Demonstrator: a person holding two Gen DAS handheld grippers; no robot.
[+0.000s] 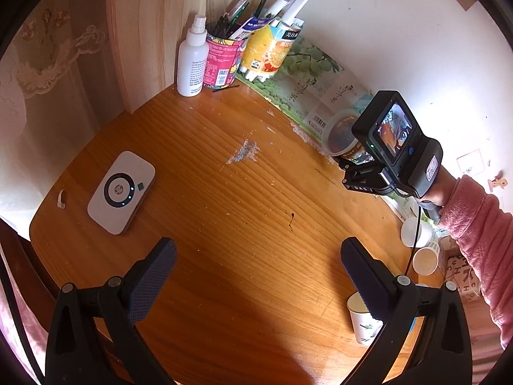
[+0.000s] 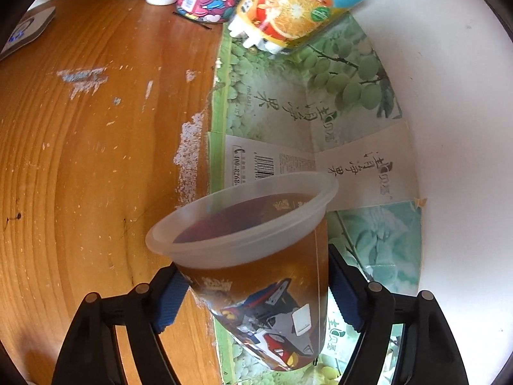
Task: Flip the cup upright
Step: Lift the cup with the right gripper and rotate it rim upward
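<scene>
A: Over the far right edge of the counter (image 1: 224,173), right gripper (image 2: 256,295) had the cup (image 2: 253,256) clamped between its jaws, held in the air above the green fruit carton (image 2: 320,102) lying flat by the wall. Mouth pointed away from the wrist camera, cup tilted. Whether it touched anything below, couldn't tell.

B: Left gripper (image 1: 256,285)?

A: Jaws wide apart, nothing between them, hovering over bare wood nearer in.

B: Handling?

A: Thin translucent plastic cup with a printed sleeve, looked empty. Probably light and a bit squashy, wall likely to flex under a hard squeeze. Sleeve maybe slick. Pads sat on the body below the rim band, which seemed a fair place to hold; the rim itself would be stiffer but narrower.

B: Counts, quick.

A: One task cup. In the left wrist view, three paper cups at the right edge: one near the right pad (image 1: 362,317), one on its side (image 1: 426,260), one white behind it (image 1: 415,231). One white spray bottle (image 1: 192,61), one pink pen holder (image 1: 221,64), one orange juice carton (image 1: 269,48) stuffed with pens, all far back. One white router-like device (image 1: 121,192) on the left.

B: Progress?

A: My guess: mid-flip, setting down upright not yet done.
</scene>
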